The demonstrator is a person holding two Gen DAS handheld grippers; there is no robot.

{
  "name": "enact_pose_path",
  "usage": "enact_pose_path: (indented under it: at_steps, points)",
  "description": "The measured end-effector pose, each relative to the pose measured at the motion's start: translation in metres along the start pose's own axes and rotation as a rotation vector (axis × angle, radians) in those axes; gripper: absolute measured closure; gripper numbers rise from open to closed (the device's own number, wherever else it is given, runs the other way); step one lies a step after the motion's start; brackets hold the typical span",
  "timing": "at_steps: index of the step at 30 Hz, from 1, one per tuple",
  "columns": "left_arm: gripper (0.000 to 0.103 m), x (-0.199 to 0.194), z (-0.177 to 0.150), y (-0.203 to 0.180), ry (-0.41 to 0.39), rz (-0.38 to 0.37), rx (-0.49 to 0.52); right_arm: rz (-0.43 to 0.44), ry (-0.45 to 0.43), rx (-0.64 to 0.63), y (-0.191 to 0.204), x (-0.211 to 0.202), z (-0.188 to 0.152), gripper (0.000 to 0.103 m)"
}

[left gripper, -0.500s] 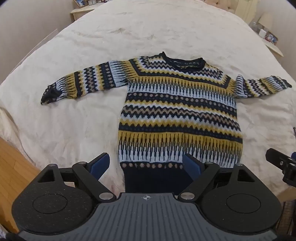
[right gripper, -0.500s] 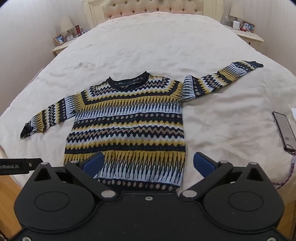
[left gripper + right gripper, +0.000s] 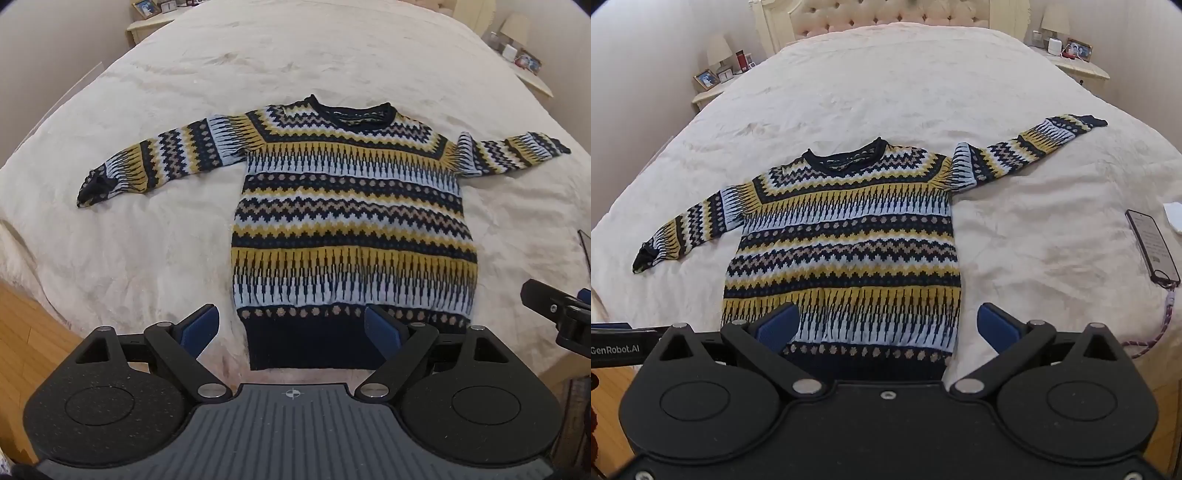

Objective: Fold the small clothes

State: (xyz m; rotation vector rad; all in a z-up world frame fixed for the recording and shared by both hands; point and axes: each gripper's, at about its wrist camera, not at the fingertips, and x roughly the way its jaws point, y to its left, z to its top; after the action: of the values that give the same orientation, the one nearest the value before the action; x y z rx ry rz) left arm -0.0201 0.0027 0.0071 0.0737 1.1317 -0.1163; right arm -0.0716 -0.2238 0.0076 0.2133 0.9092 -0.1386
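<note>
Cream-covered bed [image 3: 886, 92], tufted headboard [image 3: 886, 14], nightstands [image 3: 1082, 68], wooden floor [image 3: 26, 332]

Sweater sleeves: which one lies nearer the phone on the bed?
The sleeve stretched toward the right of the right wrist view, reaching up and away; the phone lies on that side. The other sleeve slants down toward the bed's opposite edge.

Left gripper [image 3: 290, 330] and right gripper [image 3: 888, 326] both tilt steeply downward, jaws spread wide, gripping nothing.
</note>
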Motion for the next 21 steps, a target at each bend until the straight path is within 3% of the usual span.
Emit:
enact_pose_path:
  at_steps: [21]
  points:
    - [0.017,0.0,-0.009,0.002,0.004,-0.001,-0.018,0.002,0.005,0.002,0.021,-0.001,-0.009,0.001]
